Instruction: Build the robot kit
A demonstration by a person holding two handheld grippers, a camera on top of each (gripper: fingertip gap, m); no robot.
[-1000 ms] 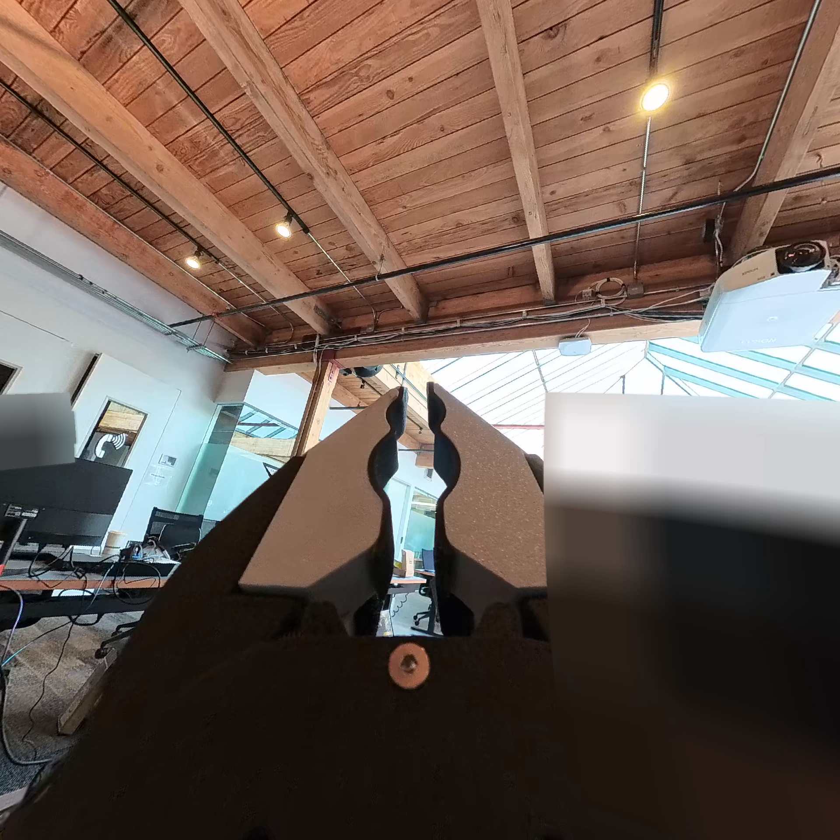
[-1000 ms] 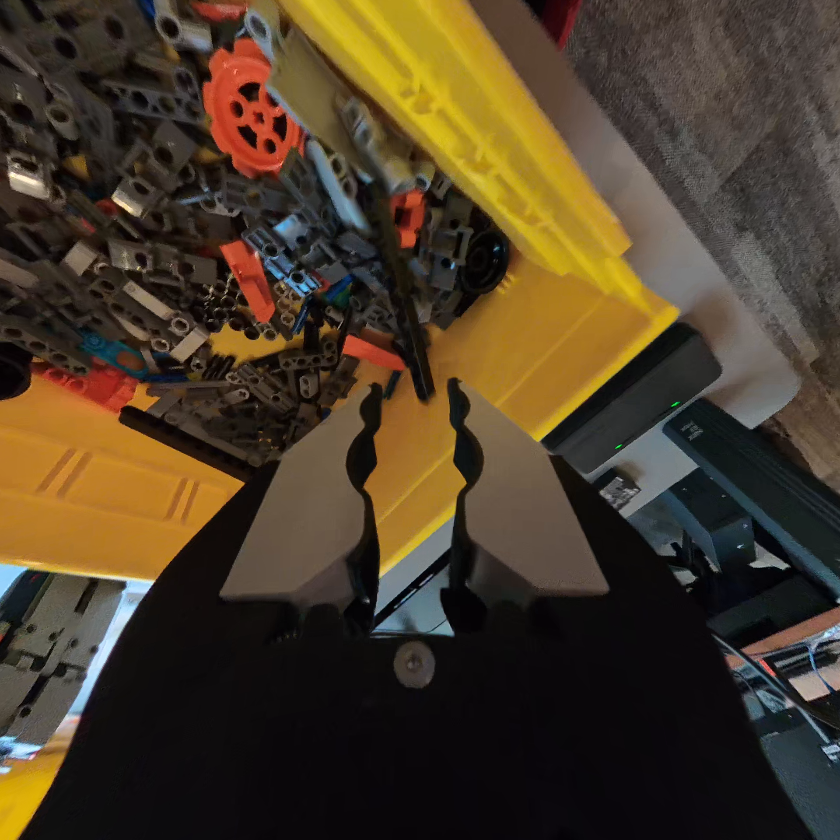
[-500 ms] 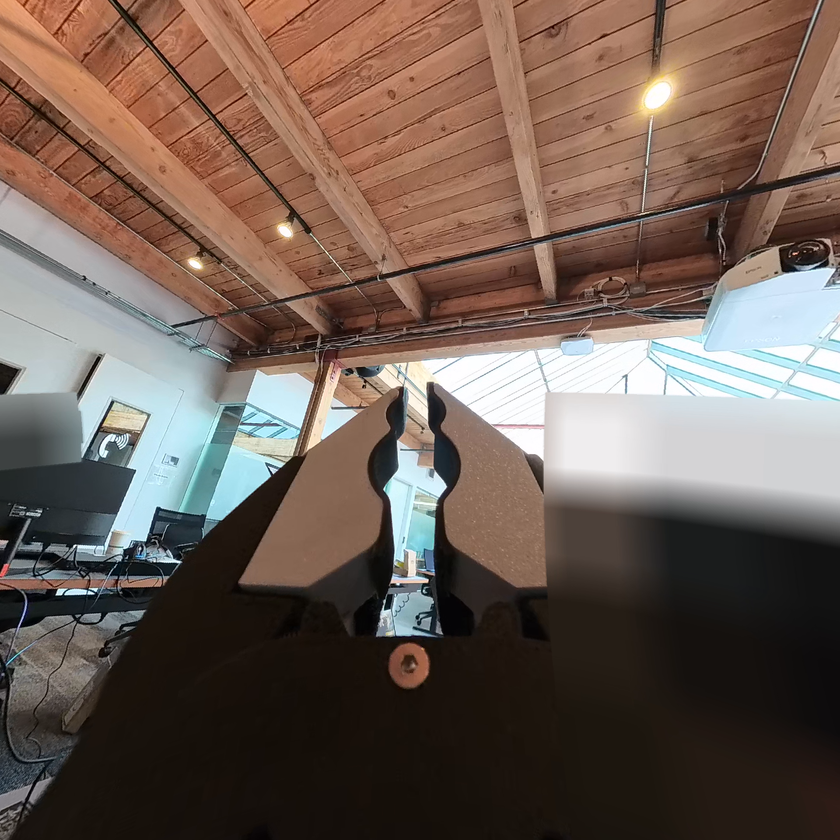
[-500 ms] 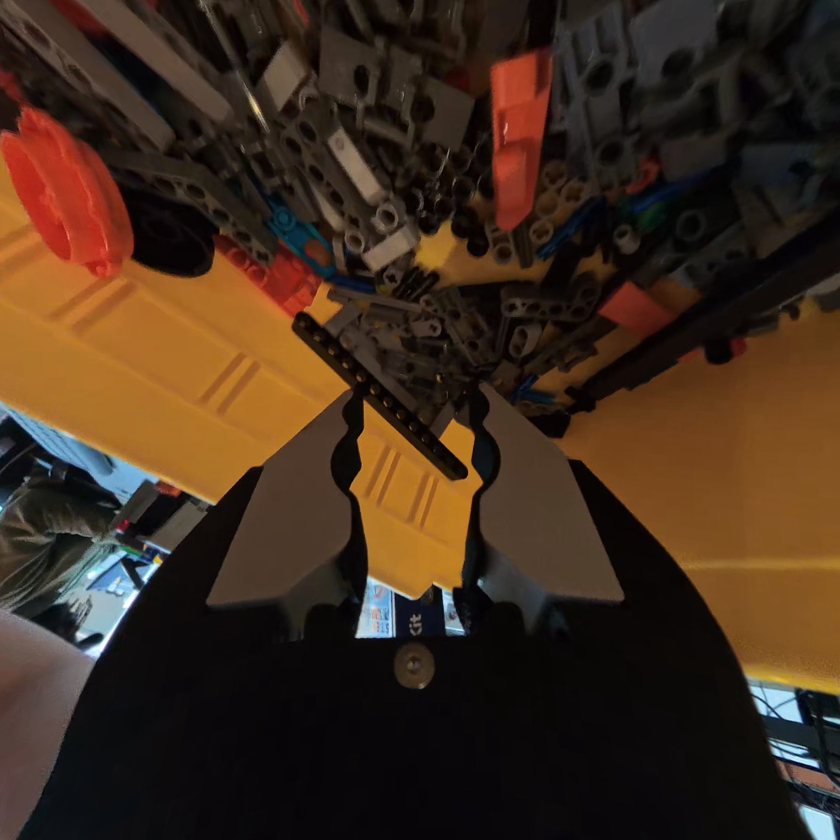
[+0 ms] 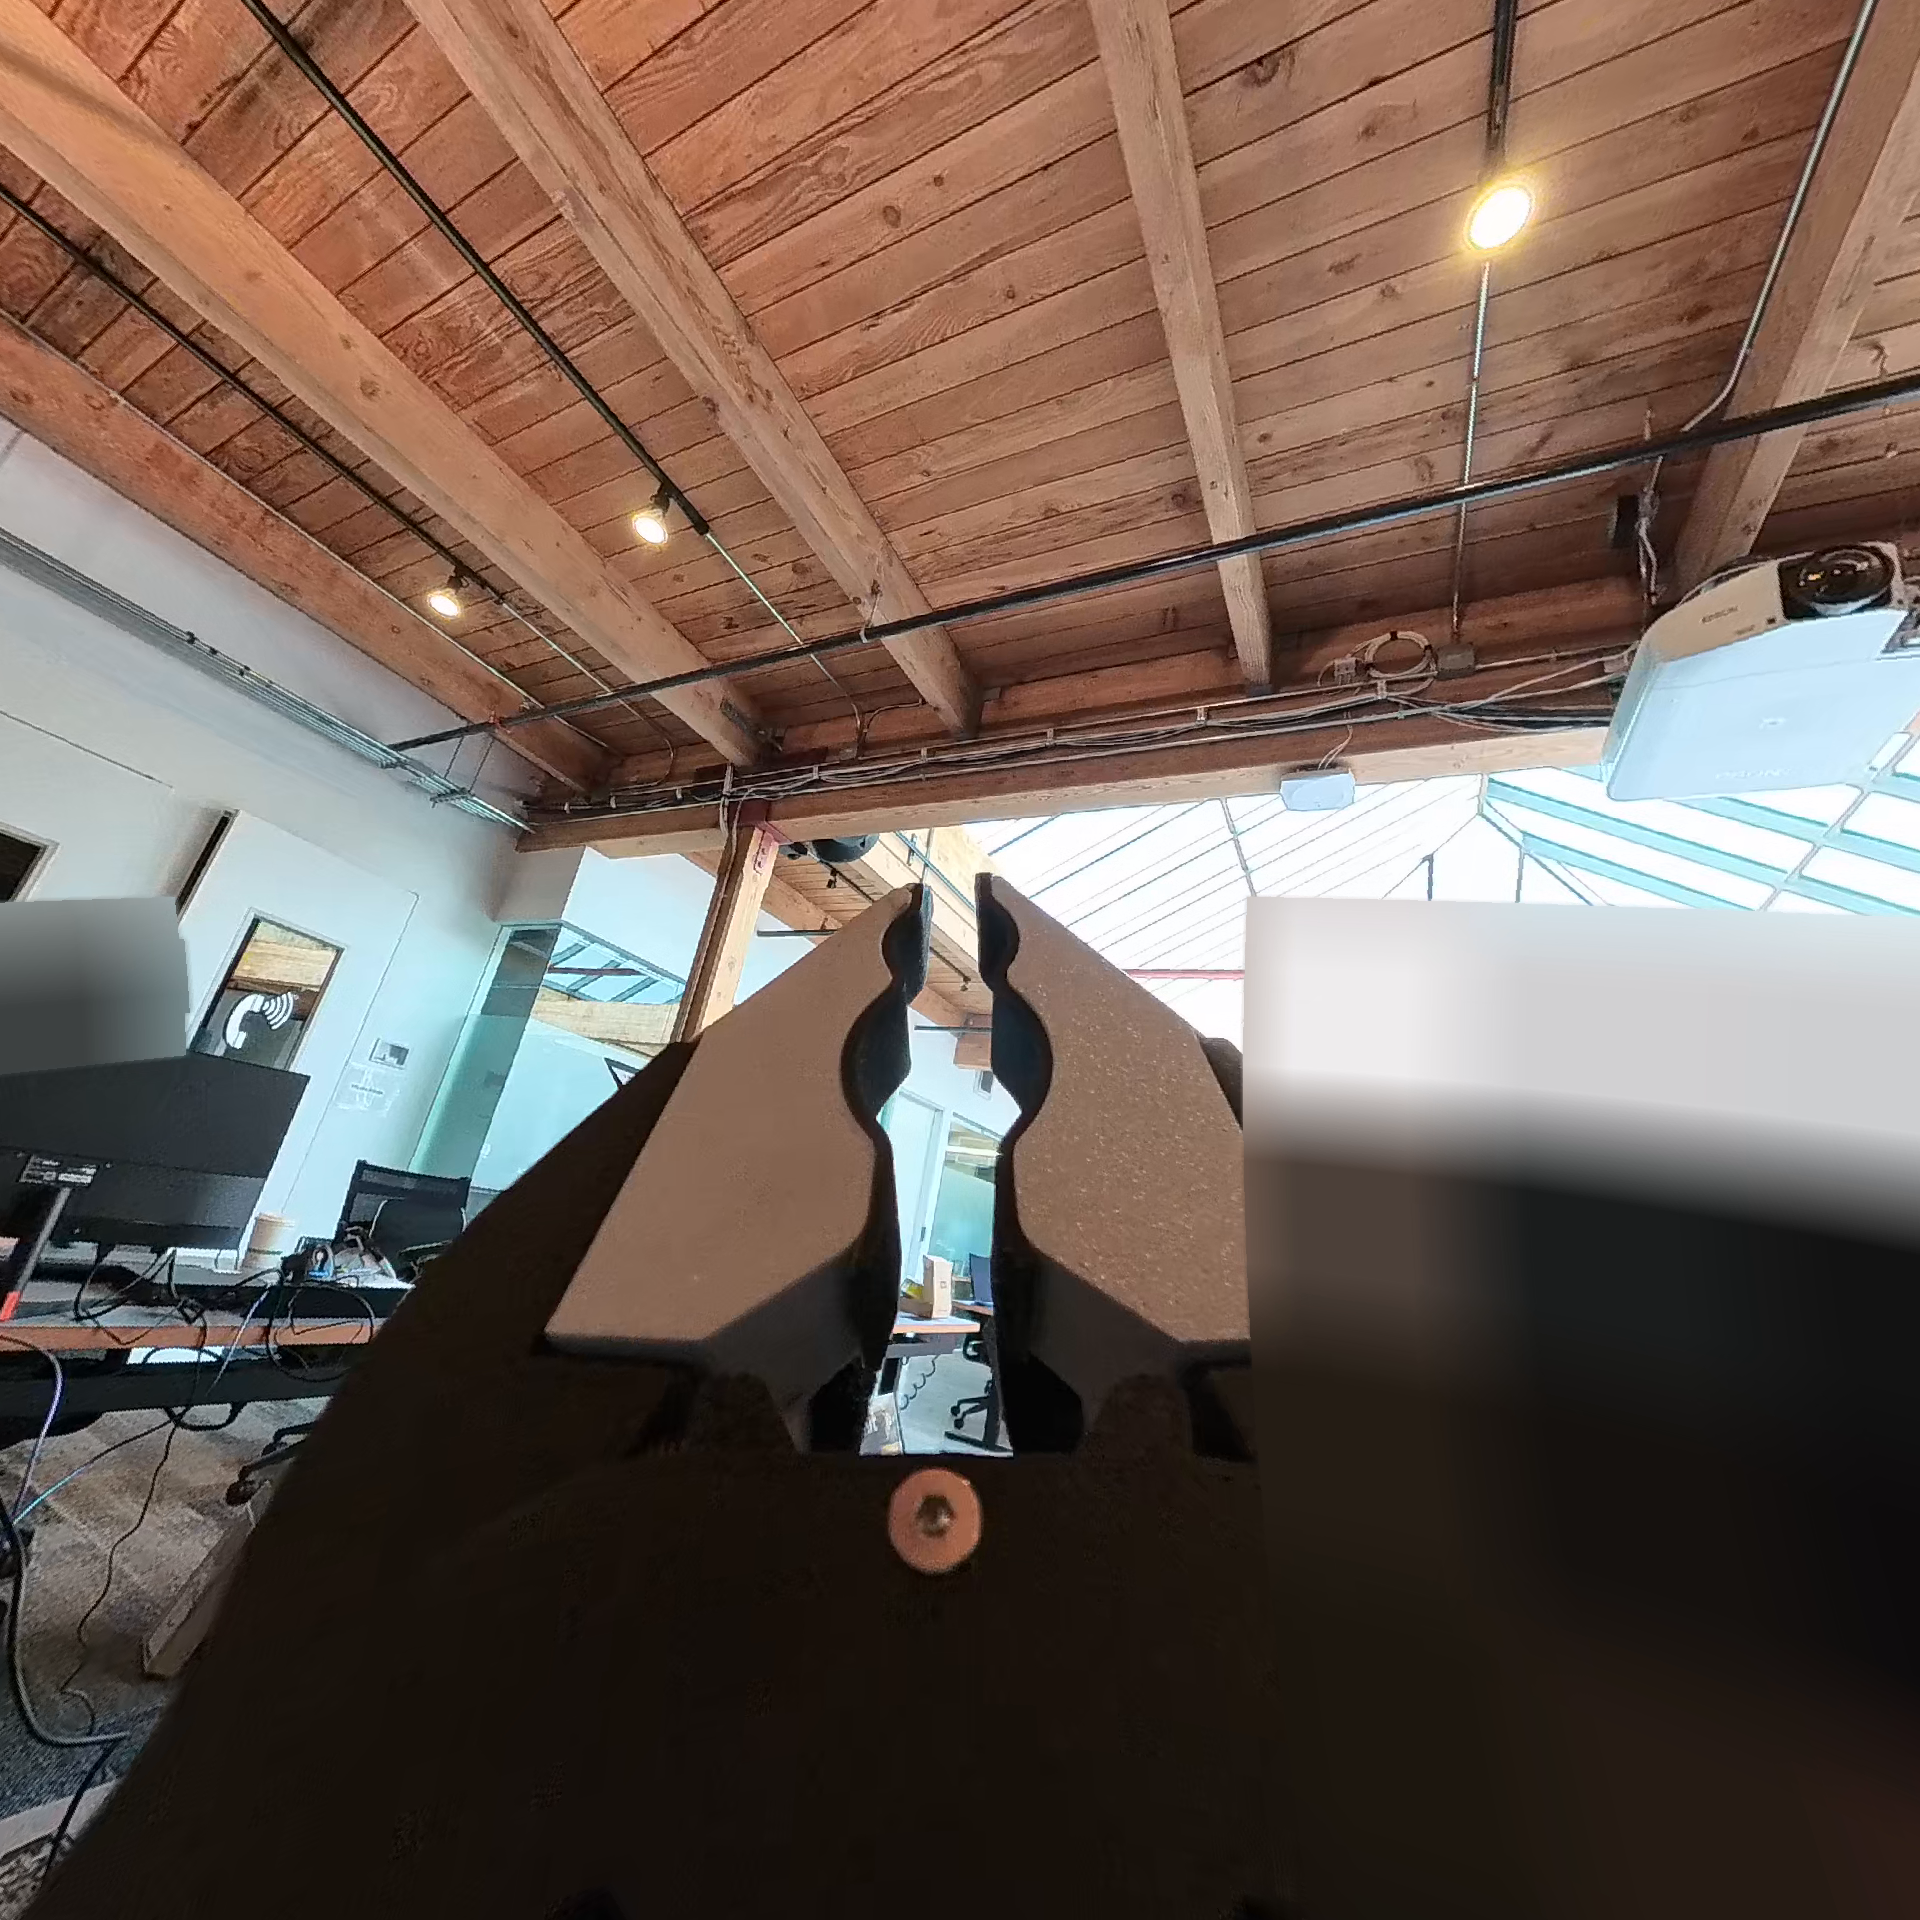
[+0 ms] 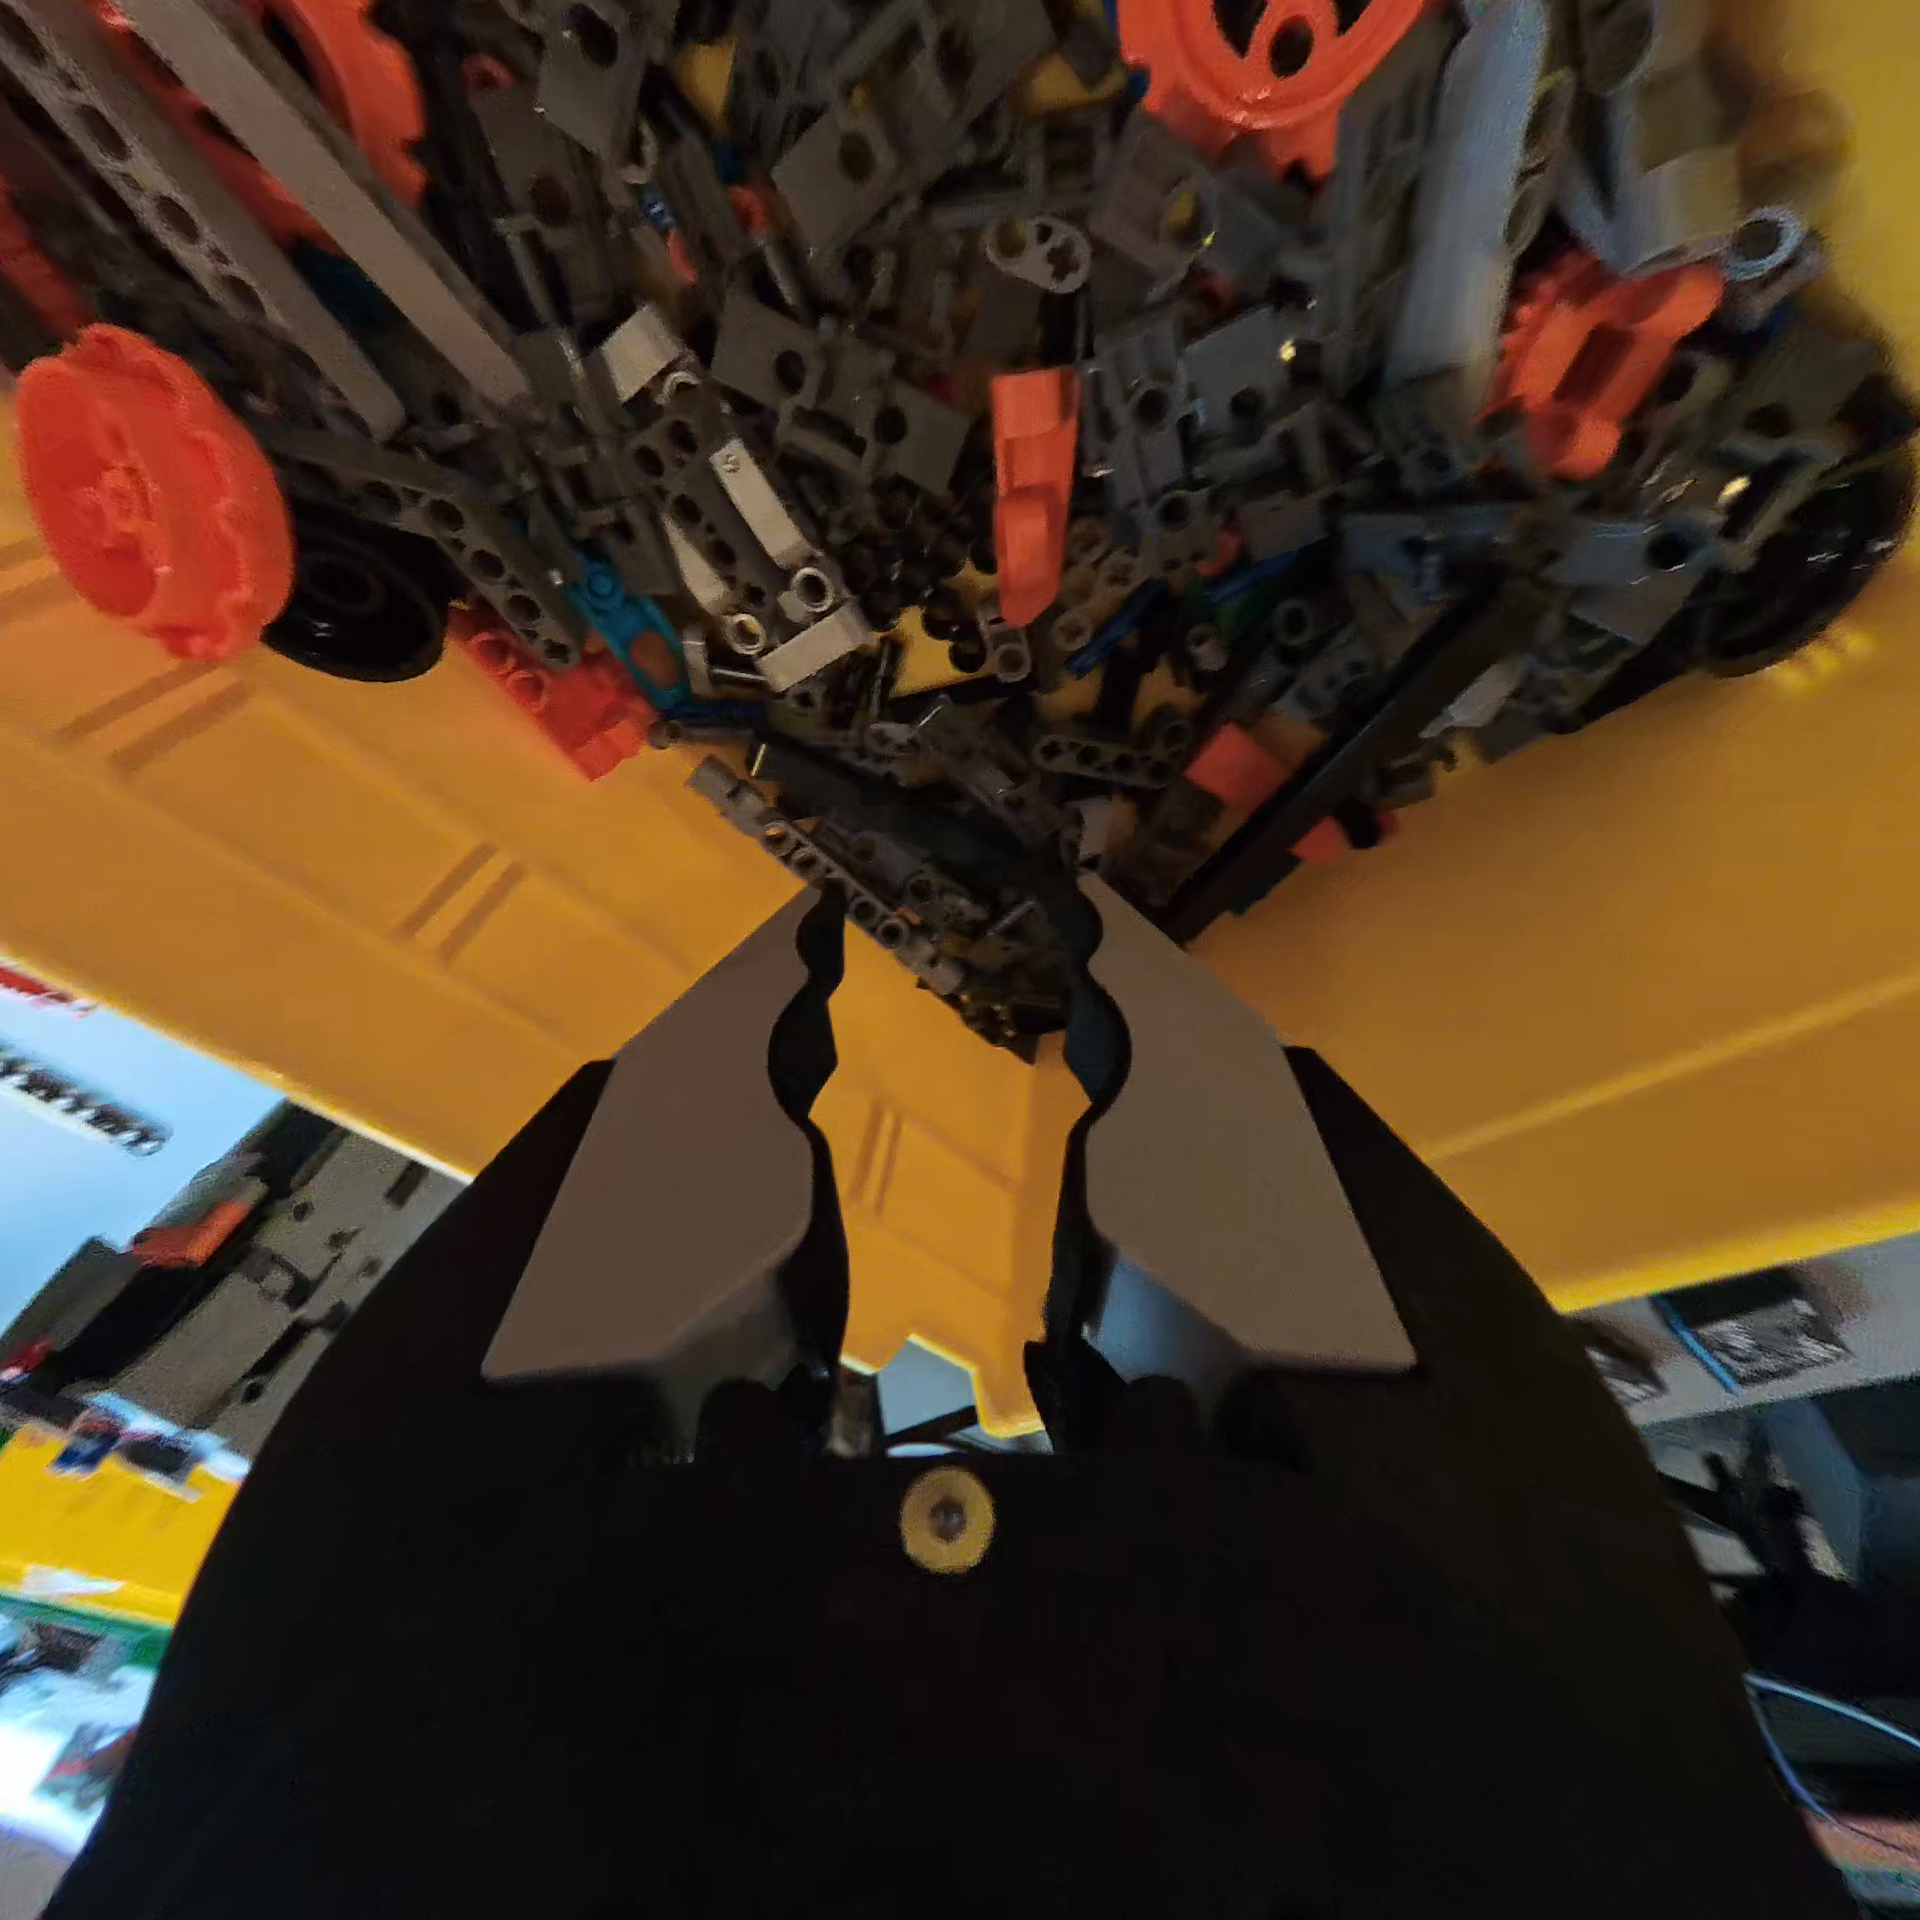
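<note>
In the left wrist view, the left gripper (image 5: 953,902) points up into the room and holds nothing; its two fingers are nearly pressed together, with only a thin gap at the tips. Above it is a wooden plank ceiling (image 5: 935,312) with beams and three lit spot lamps. A white projector (image 5: 1756,696) hangs up and to the right of the gripper. Low on the left stand a dark monitor (image 5: 145,1143) and a table (image 5: 187,1330) with many cables. Compared with half a second ago, this view is almost the same. In the right wrist view, the right gripper (image 6: 951,899) is spread, and its tips are at the near edge of a heap of grey, black and orange building pieces (image 6: 935,468) inside a yellow bin (image 6: 312,883). A dark beam with holes (image 6: 831,883) lies slanted between the tips; I cannot tell if the fingers touch it. An orange wheel (image 6: 145,488) lies far to the left of the gripper, one more at the top, and a further orange toothed piece shows at the upper left. Since the earlier frame the heap has come closer and more of it is in view.
</note>
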